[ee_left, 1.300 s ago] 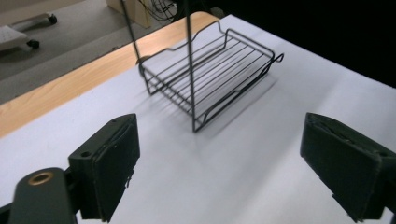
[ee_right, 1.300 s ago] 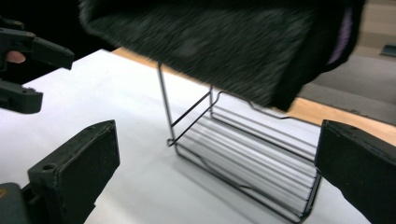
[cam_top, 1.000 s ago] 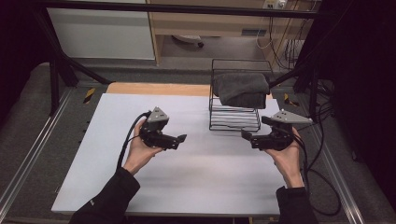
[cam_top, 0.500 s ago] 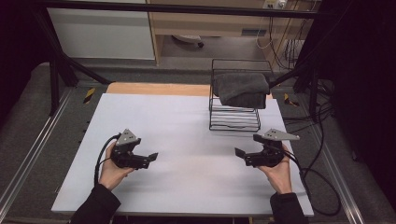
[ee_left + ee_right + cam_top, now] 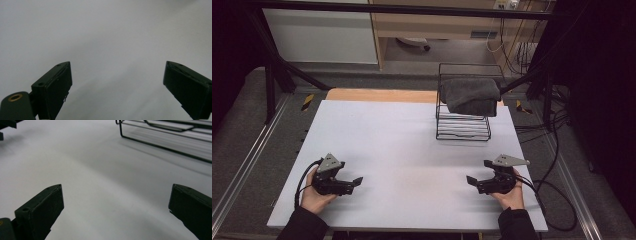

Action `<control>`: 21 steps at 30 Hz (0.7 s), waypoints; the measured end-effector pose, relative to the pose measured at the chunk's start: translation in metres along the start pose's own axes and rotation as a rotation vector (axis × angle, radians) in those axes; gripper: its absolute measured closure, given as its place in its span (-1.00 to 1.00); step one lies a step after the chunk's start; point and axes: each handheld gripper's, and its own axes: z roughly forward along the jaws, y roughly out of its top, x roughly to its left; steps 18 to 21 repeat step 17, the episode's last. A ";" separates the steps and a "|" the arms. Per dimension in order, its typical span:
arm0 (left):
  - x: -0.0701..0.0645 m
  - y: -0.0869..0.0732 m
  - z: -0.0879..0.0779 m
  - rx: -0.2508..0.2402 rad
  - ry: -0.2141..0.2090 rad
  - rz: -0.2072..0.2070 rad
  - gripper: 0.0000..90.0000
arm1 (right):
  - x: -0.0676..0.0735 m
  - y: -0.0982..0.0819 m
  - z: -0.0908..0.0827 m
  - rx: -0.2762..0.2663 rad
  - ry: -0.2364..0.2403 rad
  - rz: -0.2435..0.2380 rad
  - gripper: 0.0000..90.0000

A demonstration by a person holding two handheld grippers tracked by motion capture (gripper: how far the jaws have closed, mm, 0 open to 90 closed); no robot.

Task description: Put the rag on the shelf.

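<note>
At the near edge of the white rectangular table top (image 5: 412,145), two hands hold the tongs low over the surface. The left hand (image 5: 314,195) grips the left black two-jaw gripper (image 5: 354,181) at the near left; its jaws point right and stand spread wide, with nothing between them but bare white surface in the left gripper view (image 5: 117,82). The right hand (image 5: 510,194) grips the right black two-jaw gripper (image 5: 472,181) at the near right; its jaws point left and are likewise spread wide (image 5: 115,205) and hold nothing. The two grippers face each other, well apart, with open table between them. A black cable (image 5: 552,200) trails from the right gripper off the table's right edge.

Farther back, right of centre, a black wire rack (image 5: 463,127) stands on the table; its near lower rail appears at the top of the right gripper view (image 5: 162,145). A dark grey folded cloth (image 5: 471,95) lies draped over the rack's top. Nothing stands between either gripper and the rack.

Beyond the white surface, a strip of light wooden board (image 5: 382,95) runs along the far edge. Behind it stands a white cabinet panel (image 5: 319,32).
</note>
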 end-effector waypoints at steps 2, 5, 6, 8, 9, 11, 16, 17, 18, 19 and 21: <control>0.002 -0.005 -0.002 -0.002 0.000 -0.006 -0.81 | -0.002 -0.007 -0.001 0.000 0.005 0.007 -0.99; 0.005 -0.012 -0.002 0.006 0.000 -0.008 -0.81 | -0.003 -0.013 -0.003 -0.004 0.013 0.015 -0.99; 0.004 -0.014 -0.002 0.012 0.002 -0.006 -0.81 | -0.004 -0.014 -0.004 -0.004 0.015 0.012 -0.99; 0.003 -0.015 -0.001 0.022 0.003 0.015 -0.81 | -0.003 -0.015 -0.006 -0.005 0.017 0.006 -0.99; 0.002 -0.015 -0.001 0.026 0.005 0.027 -0.81 | -0.003 -0.015 -0.007 -0.008 0.023 0.008 -0.99; 0.001 -0.015 -0.001 0.022 -0.009 0.015 -0.82 | -0.003 -0.015 -0.007 -0.011 0.029 0.008 -0.99; 0.001 -0.015 -0.001 0.020 -0.015 0.014 -0.82 | -0.002 -0.016 -0.009 -0.006 0.029 0.007 -0.99; 0.002 -0.016 -0.001 0.021 -0.016 0.011 -0.82 | -0.002 -0.016 -0.009 -0.005 0.030 0.008 -0.99; 0.002 -0.016 -0.001 0.021 -0.016 0.011 -0.82 | -0.002 -0.016 -0.009 -0.005 0.030 0.008 -0.99; 0.002 -0.016 -0.001 0.021 -0.016 0.011 -0.82 | -0.002 -0.016 -0.009 -0.005 0.030 0.008 -0.99; 0.002 -0.016 -0.001 0.021 -0.016 0.011 -0.82 | -0.002 -0.016 -0.009 -0.005 0.030 0.008 -0.99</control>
